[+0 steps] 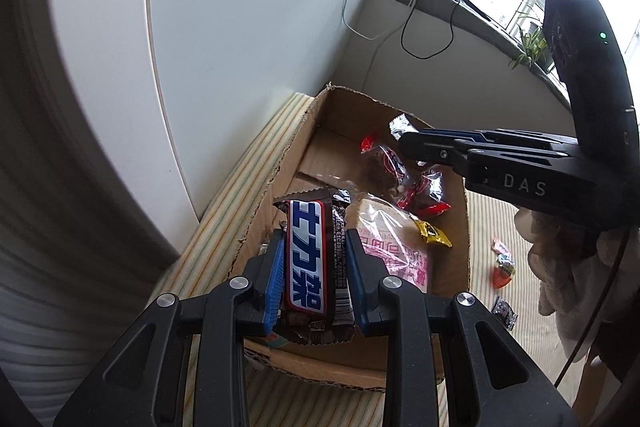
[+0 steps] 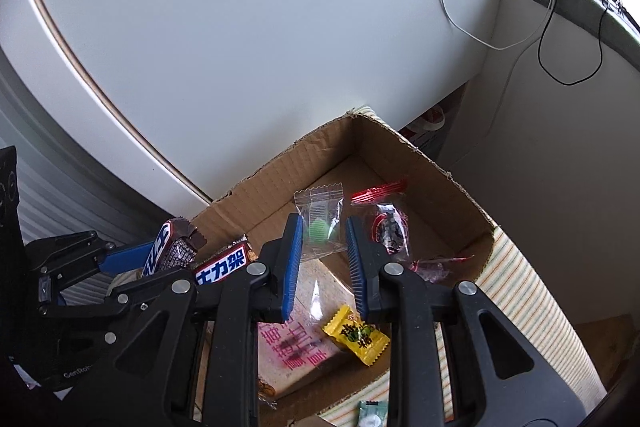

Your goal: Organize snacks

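The left gripper [image 1: 314,279] is clamped on a chocolate bar [image 1: 310,259], its blue pads pressing the long sides of the brown wrapper, and it hangs over the near left corner of the cardboard box [image 1: 466,223]. In the right wrist view a second chocolate bar [image 2: 222,264] lies inside the box against its left wall, just beside the held one. On the box floor lie a large pink-printed packet [image 2: 298,351], a yellow candy [image 2: 356,335] and red-wrapped sweets [image 2: 386,223] toward the far right corner.

The right gripper [image 2: 324,263] is closed on a small clear packet with a green sweet [image 2: 320,225]; only the packet's lower end sits between the pads (a thin, slippery film, I'd judge), above the middle of the box. A few loose candies [image 1: 503,269] lie on the striped cloth [image 1: 500,227] outside the right wall, not yet gathered.

The risks I see: the clear packet could slide out early and drift onto the cloth. The two grippers are close over one small box, so releasing together might knock them. The chocolate bar, let go so near the left wall, could catch the rim and tip outside.
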`<state>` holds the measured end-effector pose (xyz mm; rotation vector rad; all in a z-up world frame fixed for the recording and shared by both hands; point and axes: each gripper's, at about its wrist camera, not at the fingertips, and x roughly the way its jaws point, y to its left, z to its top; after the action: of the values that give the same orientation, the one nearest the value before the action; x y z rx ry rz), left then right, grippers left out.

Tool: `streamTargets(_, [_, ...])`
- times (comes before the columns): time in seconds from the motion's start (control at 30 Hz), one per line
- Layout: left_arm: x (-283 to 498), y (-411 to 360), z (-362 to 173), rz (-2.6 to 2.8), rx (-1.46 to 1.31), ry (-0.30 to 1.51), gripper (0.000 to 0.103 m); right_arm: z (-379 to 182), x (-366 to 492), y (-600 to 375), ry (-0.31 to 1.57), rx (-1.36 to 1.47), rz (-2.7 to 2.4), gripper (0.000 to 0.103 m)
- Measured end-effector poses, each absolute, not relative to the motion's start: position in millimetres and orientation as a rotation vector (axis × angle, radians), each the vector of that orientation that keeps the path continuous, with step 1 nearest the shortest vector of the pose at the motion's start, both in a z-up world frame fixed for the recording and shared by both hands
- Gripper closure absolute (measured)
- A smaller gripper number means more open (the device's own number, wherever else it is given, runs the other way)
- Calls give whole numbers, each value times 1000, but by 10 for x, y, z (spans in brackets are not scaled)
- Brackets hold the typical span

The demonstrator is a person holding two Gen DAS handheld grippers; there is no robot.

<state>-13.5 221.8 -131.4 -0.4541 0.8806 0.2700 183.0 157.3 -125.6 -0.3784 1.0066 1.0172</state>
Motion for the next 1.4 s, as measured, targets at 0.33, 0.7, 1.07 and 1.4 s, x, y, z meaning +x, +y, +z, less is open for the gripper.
streamTargets(0.33, [-157,2218,-1298,275,-470,892,63,-1174,1867,1459,997,-321,982,37])
streamTargets(0.7, [-176,2165,-1257,245,-481,899,63,-1046,1945,1131,992,-278,940,36])
streamTargets(1.07, [-179,1825,-1152,200,-438,888,63,-893,2004,366,982,-262,855,36])
streamTargets(1.4, [-100,1248,-1061,93,-376,893,63,-940,1866,-493,965,-242,779,36])
